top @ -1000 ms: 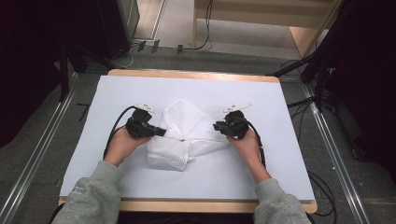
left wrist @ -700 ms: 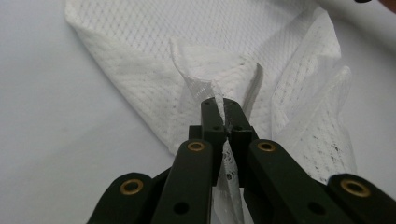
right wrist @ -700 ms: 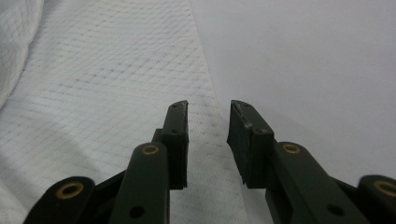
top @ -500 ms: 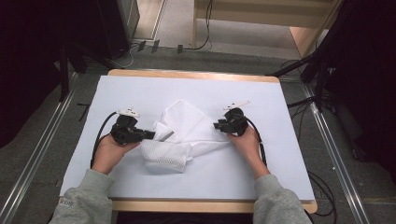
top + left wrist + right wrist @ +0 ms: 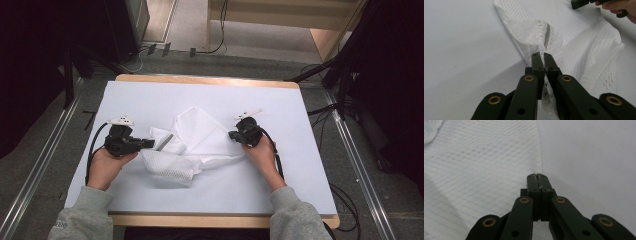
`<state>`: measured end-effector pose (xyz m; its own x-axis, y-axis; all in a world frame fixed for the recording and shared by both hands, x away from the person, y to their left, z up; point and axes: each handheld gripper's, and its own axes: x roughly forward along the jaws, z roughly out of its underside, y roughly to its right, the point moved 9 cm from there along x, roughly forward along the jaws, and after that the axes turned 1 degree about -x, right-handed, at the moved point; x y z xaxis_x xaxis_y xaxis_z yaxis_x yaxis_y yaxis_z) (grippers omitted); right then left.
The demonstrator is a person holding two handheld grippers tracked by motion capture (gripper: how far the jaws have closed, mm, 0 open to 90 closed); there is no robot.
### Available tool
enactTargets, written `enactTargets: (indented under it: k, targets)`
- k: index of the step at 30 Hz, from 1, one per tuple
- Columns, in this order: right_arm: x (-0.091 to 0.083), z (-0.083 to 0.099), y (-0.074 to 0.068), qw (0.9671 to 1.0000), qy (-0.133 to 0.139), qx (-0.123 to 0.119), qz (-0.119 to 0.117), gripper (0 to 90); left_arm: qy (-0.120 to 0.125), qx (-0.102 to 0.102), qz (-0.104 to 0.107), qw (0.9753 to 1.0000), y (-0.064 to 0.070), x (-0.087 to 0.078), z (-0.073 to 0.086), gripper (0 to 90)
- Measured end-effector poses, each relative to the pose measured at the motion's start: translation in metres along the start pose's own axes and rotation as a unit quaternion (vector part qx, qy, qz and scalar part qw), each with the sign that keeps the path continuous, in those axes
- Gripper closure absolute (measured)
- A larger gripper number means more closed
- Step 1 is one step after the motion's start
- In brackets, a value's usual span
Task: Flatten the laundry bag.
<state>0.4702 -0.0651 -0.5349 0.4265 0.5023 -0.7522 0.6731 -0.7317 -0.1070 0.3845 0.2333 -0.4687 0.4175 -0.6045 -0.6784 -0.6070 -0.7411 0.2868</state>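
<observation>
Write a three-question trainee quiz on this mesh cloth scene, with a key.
1. True or false: the left gripper is shut on a fold of the white mesh cloth.
2. The grey zip strip on that cloth lies: A) ahead of the left gripper's jaws, B) under the right hand, C) off the table.
3. Fill in: the right gripper stands at the cloth's ____, beside the white table cover.

Key: 1 true; 2 A; 3 edge.
</observation>
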Motion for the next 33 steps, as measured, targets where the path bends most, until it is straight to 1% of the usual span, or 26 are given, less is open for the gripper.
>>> enactTargets:
  k: [1,2,3,5,7,8,9,11,12,15,16,19,21,24,25,26,27,29,33]
  targets:
    - [0.0,0.0,0.001,1.0,0.0,0.006,-0.002,90.0,0.001,-0.002,0.001,1.0,-0.001,-0.001,0.0,90.0]
    - [-0.001,0.0,0.002,0.9999,0.0,0.016,-0.006,90.0,0.003,0.0,-0.004,1.0,-0.002,-0.002,0.0,90.0]
    - [-0.003,0.0,0.005,0.9999,0.003,0.015,-0.003,90.0,0.007,-0.005,-0.004,1.0,-0.003,-0.002,-0.001,90.0]
    - [-0.007,-0.001,0.009,0.9997,0.01,0.023,-0.001,90.0,0.014,-0.006,-0.009,0.9998,-0.006,-0.004,-0.002,90.0]
    - [-0.012,-0.001,0.014,0.9995,0.014,0.029,0.003,90.0,0.02,-0.013,-0.009,0.9997,-0.009,-0.005,-0.003,90.0]
    - [-0.014,-0.001,0.016,0.9993,0.017,0.032,0.004,90.0,0.021,-0.014,-0.008,0.9996,-0.01,-0.005,-0.003,90.0]
    - [-0.016,-0.001,0.018,0.9993,0.016,0.033,0.006,90.0,0.021,-0.016,-0.012,0.9996,-0.012,-0.005,-0.003,90.0]
    - [-0.019,0.0,0.022,0.9989,0.02,0.042,0.007,90.0,0.021,-0.018,-0.014,0.9995,-0.015,-0.004,-0.003,90.0]
    - [-0.021,0.0,0.025,0.9987,0.024,0.044,0.009,90.0,0.023,-0.02,-0.019,0.9993,-0.018,-0.005,-0.003,90.0]
    - [-0.028,0.001,0.033,0.9978,0.031,0.057,0.014,90.0,0.027,-0.025,-0.025,0.999,-0.024,-0.005,-0.003,90.0]
    - [-0.03,0.001,0.035,0.9975,0.033,0.061,0.012,90.0,0.026,-0.027,-0.025,0.999,-0.025,-0.005,-0.003,90.0]
    - [-0.035,0.003,0.04,0.997,0.038,0.066,0.015,90.0,0.029,-0.036,-0.028,0.9985,-0.031,-0.003,-0.003,90.0]
    - [-0.037,0.004,0.043,0.9967,0.038,0.069,0.017,90.0,0.029,-0.038,-0.033,0.9983,-0.036,-0.002,-0.003,90.0]
    - [-0.039,0.005,0.046,0.9964,0.04,0.071,0.02,90.0,0.031,-0.049,-0.038,0.9976,-0.043,0.0,-0.003,90.0]
    - [-0.04,0.006,0.046,0.9961,0.04,0.076,0.02,90.0,0.031,-0.051,-0.037,0.9975,-0.044,0.0,-0.003,90.0]
    - [-0.041,0.006,0.047,0.9963,0.04,0.073,0.021,90.0,0.034,-0.056,-0.037,0.9972,-0.047,0.001,-0.003,90.0]
    - [-0.041,0.007,0.047,0.9961,0.041,0.076,0.022,90.0,0.039,-0.06,-0.035,0.9969,-0.049,0.002,-0.004,90.0]
    - [-0.042,0.008,0.048,0.996,0.042,0.076,0.022,90.0,0.043,-0.062,-0.037,0.9965,-0.052,0.003,-0.006,90.0]
    - [-0.044,0.01,0.051,0.9953,0.043,0.082,0.026,90.0,0.037,-0.066,-0.039,0.9964,-0.057,0.007,-0.006,90.0]
